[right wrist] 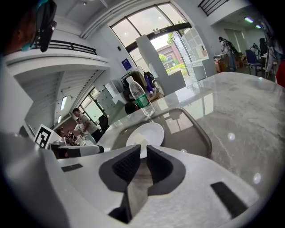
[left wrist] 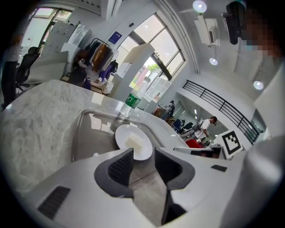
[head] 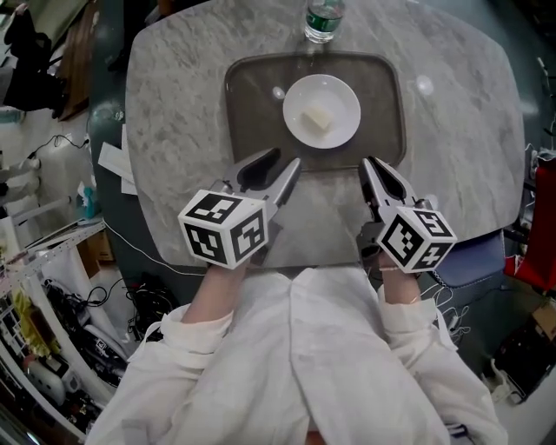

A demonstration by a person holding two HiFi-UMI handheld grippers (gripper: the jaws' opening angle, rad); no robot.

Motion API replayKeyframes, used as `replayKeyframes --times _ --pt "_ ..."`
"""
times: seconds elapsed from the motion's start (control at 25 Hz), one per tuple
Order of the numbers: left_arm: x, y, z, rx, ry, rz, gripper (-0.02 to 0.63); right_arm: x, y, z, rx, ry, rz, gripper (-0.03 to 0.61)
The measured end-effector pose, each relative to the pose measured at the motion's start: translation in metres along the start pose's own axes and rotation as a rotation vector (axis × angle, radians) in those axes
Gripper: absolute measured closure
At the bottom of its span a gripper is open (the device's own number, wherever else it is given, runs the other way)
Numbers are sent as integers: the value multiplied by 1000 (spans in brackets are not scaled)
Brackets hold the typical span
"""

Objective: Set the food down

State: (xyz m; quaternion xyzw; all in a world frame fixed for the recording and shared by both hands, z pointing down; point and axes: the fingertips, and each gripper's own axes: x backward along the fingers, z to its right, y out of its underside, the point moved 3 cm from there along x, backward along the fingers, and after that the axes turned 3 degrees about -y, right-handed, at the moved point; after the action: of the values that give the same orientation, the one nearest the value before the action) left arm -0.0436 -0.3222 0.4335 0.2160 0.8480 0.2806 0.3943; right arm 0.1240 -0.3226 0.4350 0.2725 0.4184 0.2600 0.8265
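A white plate (head: pixel 341 96) with a pale block of food (head: pixel 318 119) rests in the middle of a grey tray (head: pixel 252 96) on the marble table (head: pixel 174 104). Both grippers hover at the tray's near edge, short of the plate. My left gripper (head: pixel 285 160) is open wide and holds nothing; between its jaws the left gripper view shows the plate (left wrist: pixel 124 133) and the food (left wrist: pixel 135 142) beyond. My right gripper (head: pixel 371 163) keeps only a narrow gap, also with nothing in it. In the right gripper view the plate (right wrist: pixel 156 130) and food (right wrist: pixel 141 139) lie past its tips (right wrist: pixel 143 151).
A green-labelled water bottle (head: pixel 324 19) stands just behind the tray's far rim. The table's near edge runs under my forearms. Cluttered floor, cables and boxes (head: pixel 52 287) lie to the left below the table; red and blue items (head: pixel 530 235) are at the right.
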Motion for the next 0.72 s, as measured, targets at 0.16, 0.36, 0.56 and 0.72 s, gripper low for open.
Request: replayKeyframes --times 0.16,0.36,0.56,0.72 --pt "27 5 18 -45 39 36 463 24 3 -27 38 -21 53 549" --pt "65 10 36 -109 105 89 489 57 8 -66 77 -65 124 560" --pt "106 9 53 -143 163 191 556 91 21 -96 102 -94 182 568" --pt "132 13 65 -169 207 236 568 112 27 -115 119 -118 221 571"
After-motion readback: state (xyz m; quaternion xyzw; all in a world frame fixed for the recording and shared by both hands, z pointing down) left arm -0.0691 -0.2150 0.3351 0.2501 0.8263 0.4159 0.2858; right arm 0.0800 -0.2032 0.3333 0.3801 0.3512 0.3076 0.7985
